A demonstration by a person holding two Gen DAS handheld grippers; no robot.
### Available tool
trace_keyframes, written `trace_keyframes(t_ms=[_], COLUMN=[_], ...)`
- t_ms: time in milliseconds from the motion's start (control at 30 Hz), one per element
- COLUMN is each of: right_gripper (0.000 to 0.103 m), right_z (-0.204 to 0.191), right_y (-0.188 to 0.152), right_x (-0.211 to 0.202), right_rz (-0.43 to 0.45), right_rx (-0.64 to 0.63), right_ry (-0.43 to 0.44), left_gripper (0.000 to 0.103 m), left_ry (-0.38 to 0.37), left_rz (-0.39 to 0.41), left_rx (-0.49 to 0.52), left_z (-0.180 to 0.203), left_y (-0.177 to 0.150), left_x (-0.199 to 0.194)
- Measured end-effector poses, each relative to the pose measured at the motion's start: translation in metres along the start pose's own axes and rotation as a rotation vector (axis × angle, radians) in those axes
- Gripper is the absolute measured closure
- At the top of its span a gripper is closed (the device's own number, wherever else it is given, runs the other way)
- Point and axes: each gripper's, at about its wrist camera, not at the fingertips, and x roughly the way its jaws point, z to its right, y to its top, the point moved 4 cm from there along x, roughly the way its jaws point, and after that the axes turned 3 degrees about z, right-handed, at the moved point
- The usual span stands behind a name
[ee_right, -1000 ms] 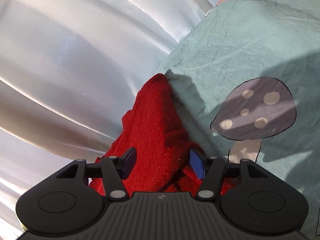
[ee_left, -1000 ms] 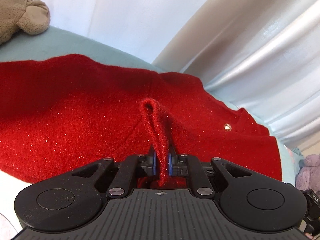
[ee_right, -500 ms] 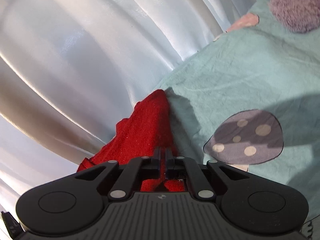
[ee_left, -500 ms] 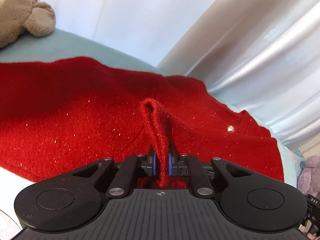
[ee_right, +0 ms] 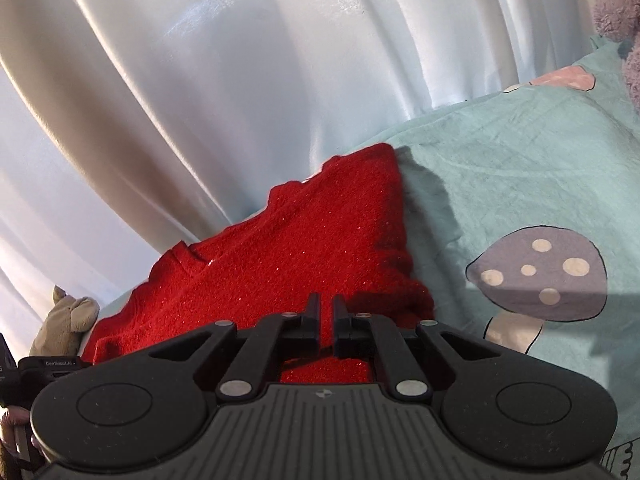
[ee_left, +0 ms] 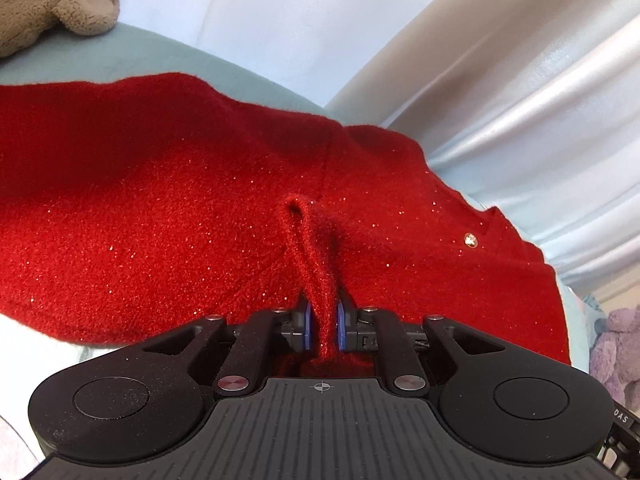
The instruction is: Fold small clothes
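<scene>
Red knit garment point(ee_left: 168, 208) spread wide across the teal bed sheet point(ee_right: 520, 168), long axis running left to right through the frame's middle, straight ahead of both tools. Left gripper point(ee_left: 322, 322) jaws clamped on a raised pinch of the knit at lower centre; right gripper point(ee_right: 326, 320) jaws drawn nearly together over red fabric, though any cloth caught between them impossible to confirm. Garment's left end cut off by the frame, near hem hidden behind the gripper bodies.

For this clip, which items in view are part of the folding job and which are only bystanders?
In the job:
red sweater
left gripper, shut on a pinched ridge of it
right gripper, shut on its edge

Lying about:
beige plush toy
purple plush toy
mushroom-print sheet
white curtain
</scene>
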Motion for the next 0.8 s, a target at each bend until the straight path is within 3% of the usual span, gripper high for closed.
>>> trace_keyframes(t_ms=[33, 100, 133, 167, 200, 300, 500, 567, 633, 800], right_gripper=[0.098, 0.098, 0.097, 0.097, 0.095, 0.077, 0.067, 0.062, 0.049, 0.039], right_z=[-0.002, -0.005, -0.006, -0.007, -0.009, -0.011, -0.016, -0.019, -0.023, -0.034], right_y=[-0.002, -0.006, -0.007, -0.009, -0.009, -0.013, -0.025, -0.029, -0.034, -0.049], right_x=[0.001, 0.002, 0.002, 0.002, 0.002, 0.000, -0.011, -0.015, -0.018, -0.023], right_rz=[-0.007, -0.017, -0.022, -0.026, -0.030, -0.050, -0.073, -0.084, -0.090, -0.113], right_rx=[-0.006, -0.018, -0.025, -0.032, -0.039, -0.047, -0.070, -0.078, -0.094, -0.174], right_ry=[0.002, 0.004, 0.005, 0.004, 0.003, -0.001, 0.012, 0.024, 0.038, 0.049], left_gripper=[0.089, 0.071, 0.068, 0.059, 0.044, 0.019, 0.018, 0.015, 0.013, 0.012], left_ry=[0.001, 0.032, 0.041, 0.028, 0.016, 0.035, 0.180, 0.202, 0.231, 0.269], left_rz=[0.001, 0.010, 0.018, 0.027, 0.041, 0.127, 0.254, 0.302, 0.357, 0.424], left_rx=[-0.004, -0.025, -0.045, -0.070, -0.094, -0.176, -0.365, -0.442, -0.507, -0.598], left_z=[-0.001, -0.004, -0.007, -0.010, -0.013, -0.034, -0.111, -0.135, -0.159, -0.200], left_y=[0.000, 0.000, 0.001, 0.002, 0.003, 0.005, 0.006, 0.004, 0.000, -0.005], left_x=[0.000, -0.003, -0.006, -0.011, -0.017, -0.043, -0.092, -0.108, -0.123, -0.145])
